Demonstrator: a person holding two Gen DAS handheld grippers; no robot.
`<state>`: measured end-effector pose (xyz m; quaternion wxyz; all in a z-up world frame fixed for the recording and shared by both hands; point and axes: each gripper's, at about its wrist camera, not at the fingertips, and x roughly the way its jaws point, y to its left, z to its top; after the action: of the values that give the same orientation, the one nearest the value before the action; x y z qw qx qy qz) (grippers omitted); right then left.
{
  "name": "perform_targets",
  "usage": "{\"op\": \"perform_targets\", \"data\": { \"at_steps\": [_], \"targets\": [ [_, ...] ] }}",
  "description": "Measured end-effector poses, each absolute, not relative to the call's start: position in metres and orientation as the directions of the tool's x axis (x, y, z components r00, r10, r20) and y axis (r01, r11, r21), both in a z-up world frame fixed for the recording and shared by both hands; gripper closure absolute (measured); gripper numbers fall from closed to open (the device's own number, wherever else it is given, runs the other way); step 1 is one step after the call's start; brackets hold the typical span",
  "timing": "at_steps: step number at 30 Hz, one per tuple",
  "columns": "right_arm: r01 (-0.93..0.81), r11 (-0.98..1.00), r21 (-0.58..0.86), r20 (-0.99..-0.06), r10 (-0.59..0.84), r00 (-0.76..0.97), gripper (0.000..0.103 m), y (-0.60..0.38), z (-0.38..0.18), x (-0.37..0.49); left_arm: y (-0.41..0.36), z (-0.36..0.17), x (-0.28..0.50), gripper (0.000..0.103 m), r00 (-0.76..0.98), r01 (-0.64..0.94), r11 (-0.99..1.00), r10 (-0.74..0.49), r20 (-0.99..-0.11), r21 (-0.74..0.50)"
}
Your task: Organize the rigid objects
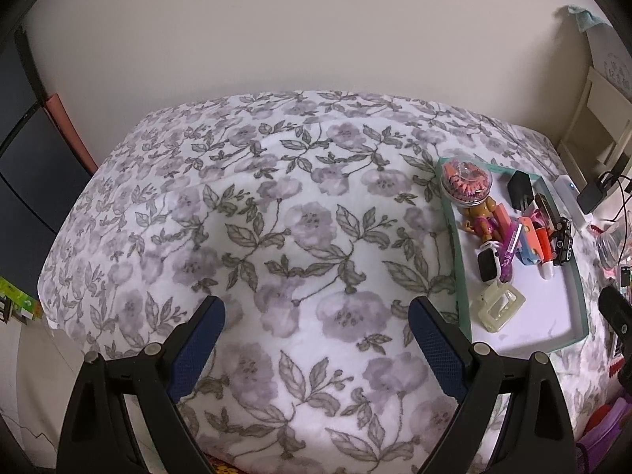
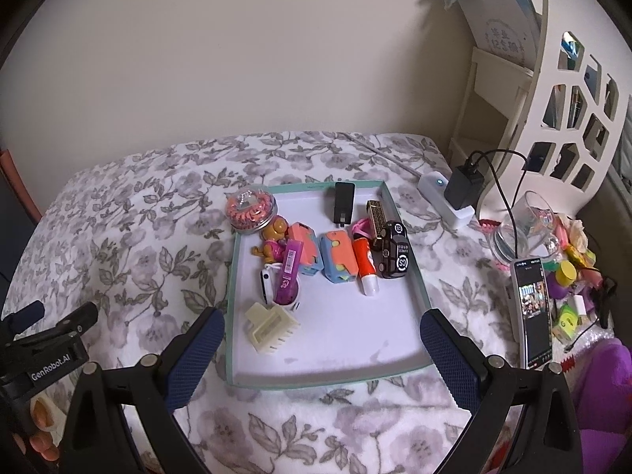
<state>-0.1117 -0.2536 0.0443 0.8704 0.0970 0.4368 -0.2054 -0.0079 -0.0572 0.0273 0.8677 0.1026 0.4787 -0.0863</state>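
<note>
A shallow green-rimmed tray (image 2: 414, 288) lies on the floral blanket; it also shows in the left wrist view (image 1: 460, 276). In it lie a cream hair claw (image 2: 270, 326), a purple tube (image 2: 288, 274), a white smartwatch (image 2: 266, 284), an orange doll (image 2: 274, 241), two orange-blue blocks (image 2: 337, 254), a glue stick (image 2: 365, 266), a dark toy car (image 2: 393, 251), a black charger (image 2: 343, 201) and a round jar of orange hair ties (image 2: 251, 207). My right gripper (image 2: 322, 333) is open and empty over the tray's near edge. My left gripper (image 1: 316, 318) is open and empty over bare blanket, left of the tray.
A phone (image 2: 533, 308) stands right of the tray beside a glass cup (image 2: 525, 229), small toys and a power strip (image 2: 446, 193) with a plugged charger. A white shelf (image 2: 513, 91) stands at the back right. The floral blanket (image 1: 256, 217) covers the whole surface.
</note>
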Motion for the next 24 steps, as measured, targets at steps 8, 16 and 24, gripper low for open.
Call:
{"op": "perform_targets", "data": {
  "at_steps": [8, 16, 24],
  "targets": [
    [0.451, 0.892, -0.013, -0.797, -0.281, 0.535, 0.002, -0.2563, 0.0451, -0.1157, -0.0558, 0.0303, -0.0118, 0.009, 0.54, 0.258, 0.961, -0.056, -0.84, 0.103],
    [0.448, 0.894, -0.024, -0.794, -0.289, 0.535, 0.002, -0.2566, 0.0461, -0.1149, -0.0563, 0.0323, -0.0118, 0.009, 0.546, 0.259, 0.96, -0.058, -0.836, 0.103],
    [0.436, 0.899, -0.047, -0.796, -0.298, 0.527, 0.002, -0.2545, 0.045, -0.1122, -0.056, 0.034, -0.0109, 0.009, 0.551, 0.258, 0.961, -0.06, -0.833, 0.102]
  ]
}}
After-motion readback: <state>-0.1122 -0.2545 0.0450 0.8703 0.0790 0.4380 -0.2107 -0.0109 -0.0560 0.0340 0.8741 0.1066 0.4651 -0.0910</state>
